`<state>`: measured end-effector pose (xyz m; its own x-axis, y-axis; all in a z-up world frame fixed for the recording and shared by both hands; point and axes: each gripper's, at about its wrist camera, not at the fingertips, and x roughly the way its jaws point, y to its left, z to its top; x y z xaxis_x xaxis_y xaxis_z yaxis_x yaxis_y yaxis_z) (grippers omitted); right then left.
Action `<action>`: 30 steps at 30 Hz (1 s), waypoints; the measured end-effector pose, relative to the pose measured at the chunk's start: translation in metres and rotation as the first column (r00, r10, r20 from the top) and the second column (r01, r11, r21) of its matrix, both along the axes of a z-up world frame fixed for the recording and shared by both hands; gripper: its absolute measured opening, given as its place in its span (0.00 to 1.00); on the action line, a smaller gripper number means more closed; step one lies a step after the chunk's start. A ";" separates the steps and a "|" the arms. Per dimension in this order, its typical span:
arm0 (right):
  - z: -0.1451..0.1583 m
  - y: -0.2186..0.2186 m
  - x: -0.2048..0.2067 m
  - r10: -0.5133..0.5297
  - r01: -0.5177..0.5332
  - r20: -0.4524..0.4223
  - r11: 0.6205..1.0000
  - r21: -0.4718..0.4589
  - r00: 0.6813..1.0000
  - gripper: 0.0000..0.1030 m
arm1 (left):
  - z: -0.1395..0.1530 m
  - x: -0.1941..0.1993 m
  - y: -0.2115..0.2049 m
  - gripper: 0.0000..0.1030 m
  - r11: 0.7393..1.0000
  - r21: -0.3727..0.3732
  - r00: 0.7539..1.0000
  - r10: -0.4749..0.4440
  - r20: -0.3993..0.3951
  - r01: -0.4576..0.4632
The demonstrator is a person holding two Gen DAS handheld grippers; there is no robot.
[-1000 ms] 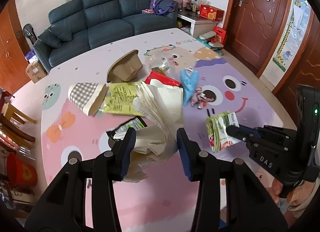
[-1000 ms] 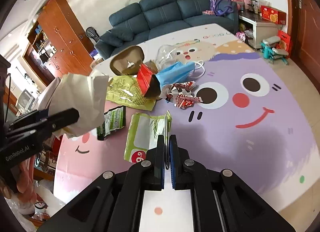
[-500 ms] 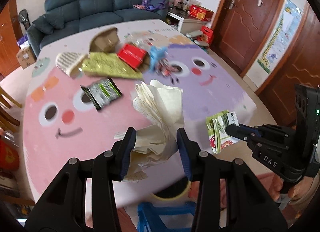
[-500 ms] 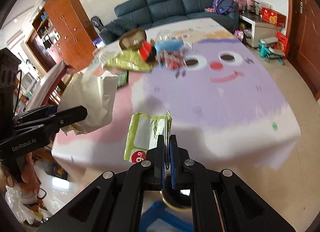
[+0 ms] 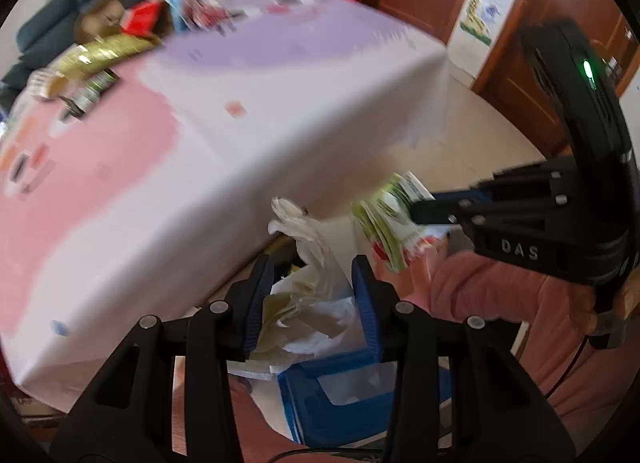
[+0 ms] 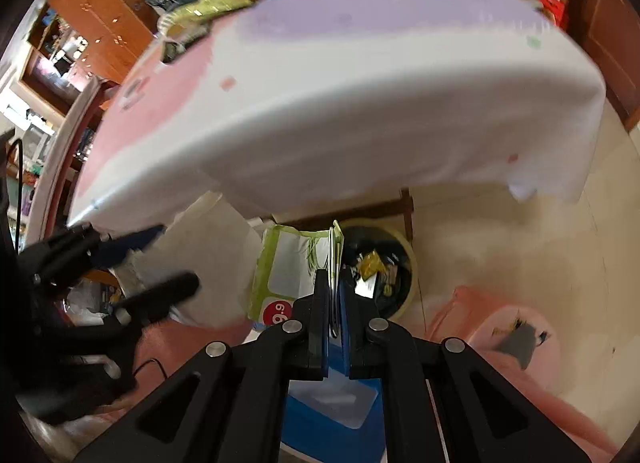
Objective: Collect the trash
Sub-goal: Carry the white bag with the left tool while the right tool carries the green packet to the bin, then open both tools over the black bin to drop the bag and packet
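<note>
Left gripper (image 5: 314, 303) is pinching crumpled paper (image 5: 308, 299) between half-spread fingers. Right gripper (image 6: 334, 319) is clamping a green wrapper (image 6: 288, 275), fingers pressed together. Both are hanging past the table (image 6: 360, 95) edge, over the bin (image 6: 384, 263).

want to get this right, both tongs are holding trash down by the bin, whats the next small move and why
Probably carry the right tongs slightly forward until the green wrapper hangs over the yellow-rimmed bin, then open. The wrapper is pinched but sits beside the bin's mouth, partly off it. The left tongs, gripping crumpled paper, can follow.
</note>
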<state>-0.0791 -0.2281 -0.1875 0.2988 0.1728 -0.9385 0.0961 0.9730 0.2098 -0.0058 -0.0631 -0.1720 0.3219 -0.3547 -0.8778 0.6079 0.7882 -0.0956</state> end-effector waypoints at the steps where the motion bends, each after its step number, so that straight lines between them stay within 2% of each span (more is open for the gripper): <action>1: -0.008 -0.001 -0.001 -0.005 0.005 -0.006 1.000 -0.009 1.000 0.04 | -0.009 -0.002 -0.003 0.36 1.000 0.004 1.000 -0.003 -0.002 0.003; 8: -0.089 -0.017 0.005 -0.088 0.086 -0.077 0.996 -0.027 0.993 0.04 | -0.093 0.008 -0.015 0.36 0.999 0.017 0.994 0.045 -0.101 -0.044; 11: -0.125 -0.023 0.005 -0.116 0.116 -0.076 0.993 -0.015 0.990 0.04 | -0.128 0.012 -0.021 0.36 0.998 0.030 0.994 0.062 -0.091 -0.059; 14: -0.158 -0.027 0.004 -0.120 0.116 -0.063 0.992 -0.057 0.991 0.04 | -0.161 0.016 -0.027 0.36 0.996 0.030 0.996 0.082 -0.041 -0.080; 17: -0.190 -0.029 0.005 -0.114 0.106 -0.086 0.991 -0.086 0.990 0.04 | -0.189 0.023 -0.036 0.36 0.996 0.029 0.995 0.090 -0.034 -0.089; 20: -0.220 -0.032 0.011 -0.126 0.119 -0.103 0.991 -0.067 0.987 0.04 | -0.217 0.025 -0.046 0.36 0.995 0.058 0.996 0.085 -0.035 -0.083; 26: -0.273 -0.029 0.026 -0.131 0.131 -0.161 0.991 -0.012 0.978 0.04 | -0.258 0.039 -0.054 0.36 0.989 0.118 0.992 0.097 -0.083 -0.087; 30: -0.297 -0.027 0.035 -0.134 0.138 -0.185 0.990 0.011 0.974 0.05 | -0.272 0.053 -0.050 0.36 0.984 0.144 0.987 0.124 -0.100 -0.109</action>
<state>-0.0446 -0.2553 -0.4847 0.1439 0.1648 -0.9758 0.2663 0.9432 0.1985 0.0476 -0.1134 -0.4439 0.2541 -0.1941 -0.9475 0.5030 0.8633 -0.0419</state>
